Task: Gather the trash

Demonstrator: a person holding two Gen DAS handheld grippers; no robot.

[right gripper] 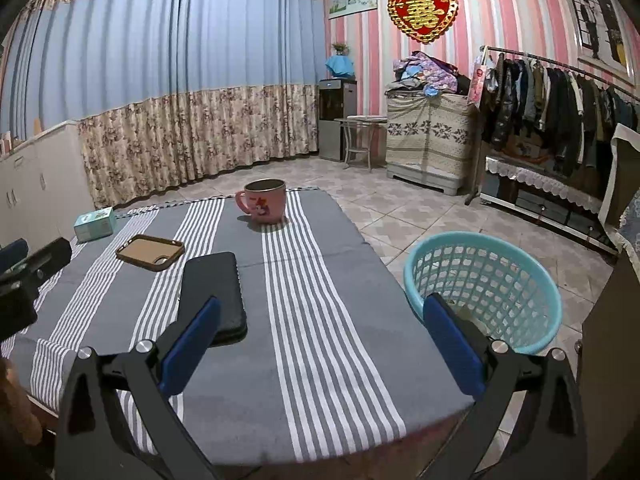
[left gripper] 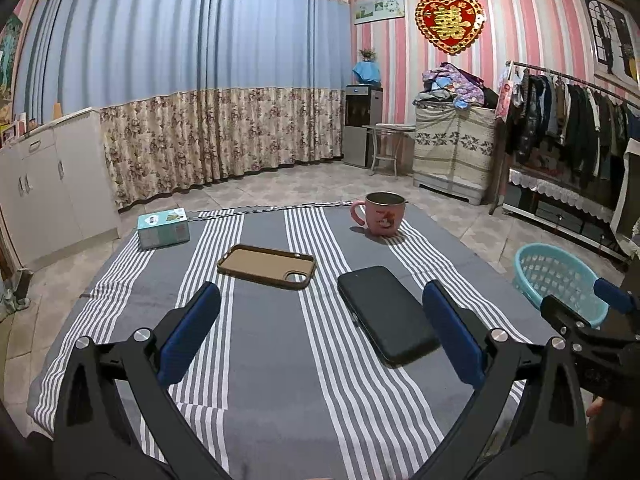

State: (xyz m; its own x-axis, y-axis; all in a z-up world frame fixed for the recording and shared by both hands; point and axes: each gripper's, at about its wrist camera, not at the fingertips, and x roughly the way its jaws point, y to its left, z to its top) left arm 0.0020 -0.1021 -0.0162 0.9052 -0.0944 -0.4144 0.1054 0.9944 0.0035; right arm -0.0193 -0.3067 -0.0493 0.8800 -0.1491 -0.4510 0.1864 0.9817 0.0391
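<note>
Biggest worry here is grabbing the wrong thing, since nothing on the grey-and-white striped tablecloth [left gripper: 280, 360] clearly reads as trash. There's a black smartphone [left gripper: 386, 314] lying flat near the middle, an empty tan phone case [left gripper: 266, 266] just beyond it, a pink metal-lined mug [left gripper: 382, 216] at the far edge and a small teal cardboard box [left gripper: 163, 228] at the far left corner. My guess is the box is the trash, but that's only a guess.

Both the left gripper [left gripper: 320, 330] and right gripper [right gripper: 320, 340] hover with blue pads spread wide, holding nothing. The light-blue plastic mesh basket [right gripper: 486, 284] sits on the floor just off the table's right side.

Risks: sweeping the phone off the edge, or tipping the mug while reaching across.
</note>
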